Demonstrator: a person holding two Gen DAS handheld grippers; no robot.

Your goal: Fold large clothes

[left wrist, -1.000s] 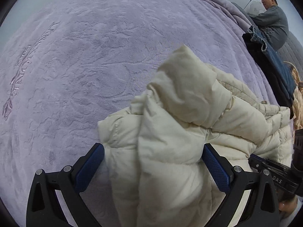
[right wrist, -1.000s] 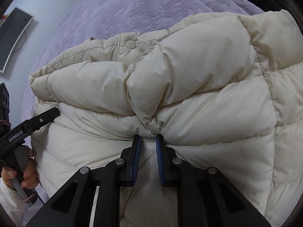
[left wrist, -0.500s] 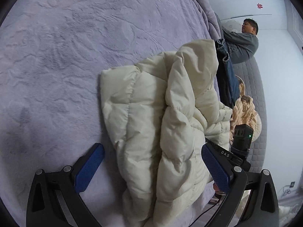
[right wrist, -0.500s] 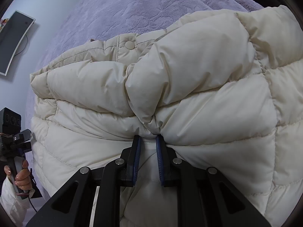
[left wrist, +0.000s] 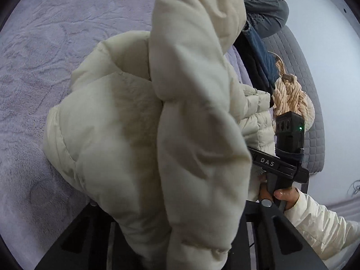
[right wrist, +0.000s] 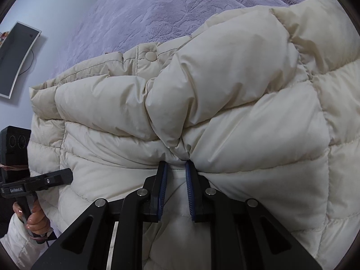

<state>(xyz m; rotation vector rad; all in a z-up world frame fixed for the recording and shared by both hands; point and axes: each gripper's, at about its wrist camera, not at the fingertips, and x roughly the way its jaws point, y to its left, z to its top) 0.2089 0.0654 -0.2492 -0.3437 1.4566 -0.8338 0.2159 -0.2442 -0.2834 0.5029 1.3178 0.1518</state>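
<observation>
A cream puffer jacket (right wrist: 202, 112) lies bunched on the bed (right wrist: 157, 6), over its lilac plush cover, and both claws are busy with it. In the right wrist view the right claw (right wrist: 176, 168) sits at about six o'clock with its blue pads (right wrist: 162, 180) drawn close together, pinching a gathered tuck of quilting where several seams run in. That narrow grip looks like an anchor: it pins one edge low while the rest of the coat gets moved. A snap button (right wrist: 150, 55) shows at about eleven o'clock of the pinch, on the placket, so I judge this is the front of the jacket near the collar.

In the left wrist view a thick roll of the jacket (left wrist: 180, 123) rises up the middle of the frame from six toward twelve o'clock and covers the left claw (left wrist: 168, 243) almost wholly. Only its black frame shows at the bottom, so I cannot tell how its jaws stand, though the cloth lifted right above it suggests it carries that part. I take it as a sleeve or side panel being raised to fold across the body.

At three o'clock in that view sits the other handle, gripped by the right hand (left wrist: 281, 196). Beyond, at one o'clock, a man in a grey sweater (left wrist: 267, 11) stands by dark clothes (left wrist: 256, 63) and a twisted beige knit (left wrist: 290, 94).
</observation>
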